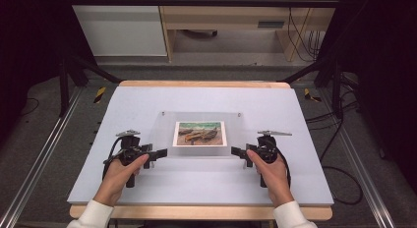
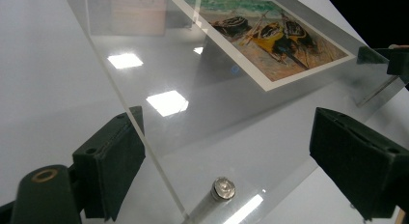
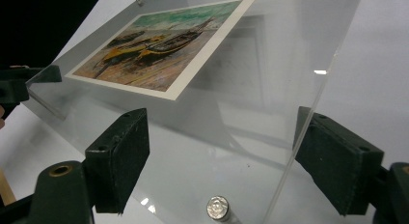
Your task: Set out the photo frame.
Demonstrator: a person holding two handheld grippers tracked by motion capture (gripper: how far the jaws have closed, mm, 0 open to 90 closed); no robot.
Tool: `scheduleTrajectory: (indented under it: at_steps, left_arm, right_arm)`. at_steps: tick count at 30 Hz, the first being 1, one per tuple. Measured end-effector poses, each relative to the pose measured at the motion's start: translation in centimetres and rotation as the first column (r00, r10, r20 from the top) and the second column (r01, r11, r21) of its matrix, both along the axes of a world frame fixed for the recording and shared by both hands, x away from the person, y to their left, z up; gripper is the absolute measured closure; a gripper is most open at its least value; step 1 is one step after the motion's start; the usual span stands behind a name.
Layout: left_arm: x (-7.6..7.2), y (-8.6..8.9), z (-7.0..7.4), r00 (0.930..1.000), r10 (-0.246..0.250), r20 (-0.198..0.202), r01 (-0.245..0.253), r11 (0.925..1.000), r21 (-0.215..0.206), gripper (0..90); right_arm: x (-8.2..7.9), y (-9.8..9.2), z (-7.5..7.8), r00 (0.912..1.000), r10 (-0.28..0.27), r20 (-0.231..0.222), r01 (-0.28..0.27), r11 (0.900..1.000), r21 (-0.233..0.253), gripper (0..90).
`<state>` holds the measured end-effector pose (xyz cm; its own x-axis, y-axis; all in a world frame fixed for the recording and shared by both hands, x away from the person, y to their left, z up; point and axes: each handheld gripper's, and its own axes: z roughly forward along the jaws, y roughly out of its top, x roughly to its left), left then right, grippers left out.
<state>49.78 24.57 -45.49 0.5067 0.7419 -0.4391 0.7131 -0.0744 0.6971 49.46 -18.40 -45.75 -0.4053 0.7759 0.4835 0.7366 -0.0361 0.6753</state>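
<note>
A clear acrylic picture frame (image 1: 199, 132) holding a painted print of beached boats (image 1: 199, 133) lies mid-table on the pale grey table mat (image 1: 147, 100). The left gripper (image 1: 161, 153) sits at the frame's near left corner, jaws spread; the corner and its silver round-headed bolt (image 2: 224, 188) lie between the black pads (image 2: 112, 163), not pinched. The right gripper (image 1: 236, 151) is placed likewise at the near right corner, jaws spread around that corner's bolt (image 3: 217, 207). Contact between the pads and the acrylic edge cannot be determined.
</note>
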Motion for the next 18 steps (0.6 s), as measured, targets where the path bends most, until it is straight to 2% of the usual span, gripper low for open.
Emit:
scheduleTrajectory:
  at_steps: [9,13,18]
  left_arm:
    - [0.4,0.2,0.1,1.0000,-0.004,-0.002,0.004,1.0000,0.002,16.5]
    - [1.0,-0.3,0.3,0.9994,0.019,0.030,-0.019,0.9998,0.007,20.5]
    - [2.3,-0.9,0.4,0.9951,0.044,0.088,-0.046,0.9987,0.022,24.9]
  right_arm:
    - [0.4,-0.1,0.2,0.9999,0.003,0.011,-0.003,1.000,-0.026,22.8]
    - [0.9,-0.2,0.4,0.9995,-0.009,0.030,0.010,0.999,-0.038,23.2]
    - [2.2,-0.5,0.7,0.9957,-0.032,0.087,0.038,0.997,-0.068,25.3]
